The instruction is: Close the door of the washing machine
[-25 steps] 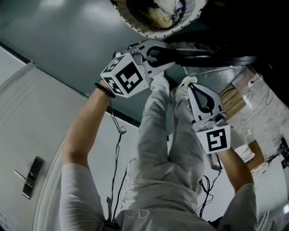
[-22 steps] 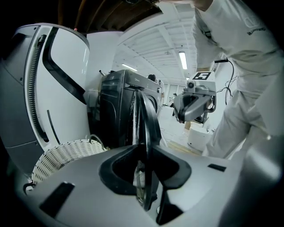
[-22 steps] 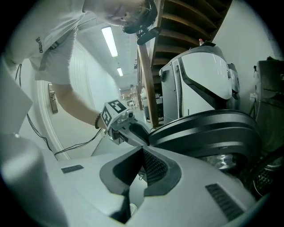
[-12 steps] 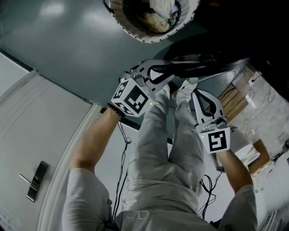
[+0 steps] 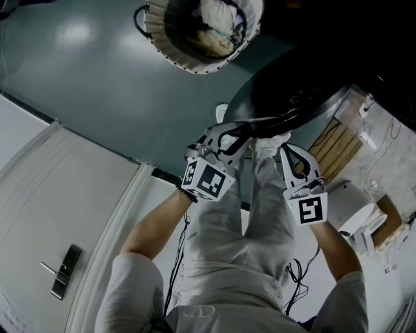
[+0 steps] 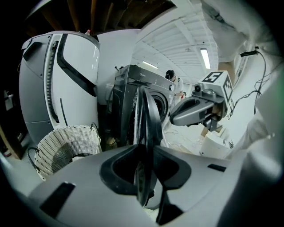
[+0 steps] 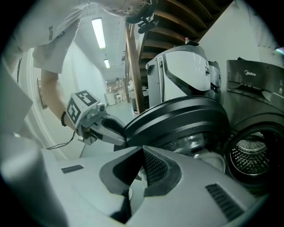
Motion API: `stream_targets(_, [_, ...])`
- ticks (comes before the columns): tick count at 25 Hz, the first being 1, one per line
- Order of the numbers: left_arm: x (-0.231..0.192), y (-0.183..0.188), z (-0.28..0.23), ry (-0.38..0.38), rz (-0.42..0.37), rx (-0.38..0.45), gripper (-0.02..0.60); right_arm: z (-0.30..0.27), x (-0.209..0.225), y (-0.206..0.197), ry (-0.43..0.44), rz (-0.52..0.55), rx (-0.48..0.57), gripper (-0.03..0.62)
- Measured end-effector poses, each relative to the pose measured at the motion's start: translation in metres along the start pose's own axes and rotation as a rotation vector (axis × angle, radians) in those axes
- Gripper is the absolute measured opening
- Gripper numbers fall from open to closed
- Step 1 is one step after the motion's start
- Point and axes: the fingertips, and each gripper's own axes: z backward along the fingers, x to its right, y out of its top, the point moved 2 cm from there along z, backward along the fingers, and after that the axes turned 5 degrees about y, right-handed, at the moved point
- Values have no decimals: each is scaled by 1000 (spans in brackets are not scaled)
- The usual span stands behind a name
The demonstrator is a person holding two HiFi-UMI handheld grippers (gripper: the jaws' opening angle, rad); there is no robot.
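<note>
White wicker basket (image 6: 66,142), laundry (image 5: 218,16) inside, on grey floor (image 5: 84,71); tall white appliance (image 6: 57,80) beside; white door (image 5: 58,188), metal handle (image 5: 63,272).

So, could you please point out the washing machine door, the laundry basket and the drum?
washing machine door (image 7: 177,117): right gripper view, on its dark outer ring.
laundry basket (image 6: 66,144): left gripper view, on its woven wall.
drum (image 7: 251,156): right gripper view, on its perforated metal.

Head view: overhead, faced steeply down, mid-distance. Left gripper view: close, looked along its jaws at the door (image 6: 145,119) edge-on; right gripper (image 6: 175,119) in frame. Right gripper view: close, faced the door's rim; left gripper (image 7: 120,135) in frame. All three shared the door.
</note>
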Motion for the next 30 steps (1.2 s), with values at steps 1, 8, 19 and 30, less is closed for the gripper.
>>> stream_targets(1, [4, 0, -1, 8, 4, -6, 87, 4, 1, -3, -4, -5, -1, 11])
stream_targets(8, [37, 5, -7, 59, 55, -43, 88, 34, 1, -35, 13, 44, -65, 11])
stream_targets(19, [95, 8, -26, 142, 136, -145, 92, 86, 6, -88, -25, 30, -139, 11])
stream_targets(30, [148, 20, -53, 191, 231, -229, 101, 124, 18, -124, -99, -36, -102, 11])
